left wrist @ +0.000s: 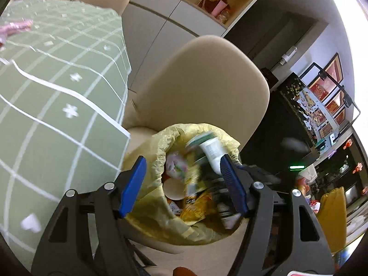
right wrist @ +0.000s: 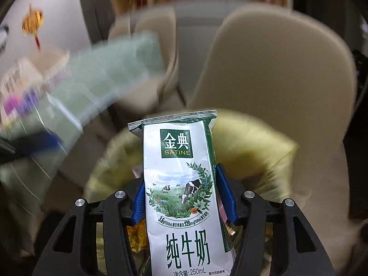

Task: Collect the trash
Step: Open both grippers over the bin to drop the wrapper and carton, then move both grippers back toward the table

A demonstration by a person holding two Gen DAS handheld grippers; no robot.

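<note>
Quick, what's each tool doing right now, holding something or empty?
Left tool: open, holding nothing, above the yellow-lined bin.
Right tool: closed on the milk carton.

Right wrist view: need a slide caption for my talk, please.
Right gripper holds a Satine milk carton above the yellow-lined trash bin.
</note>
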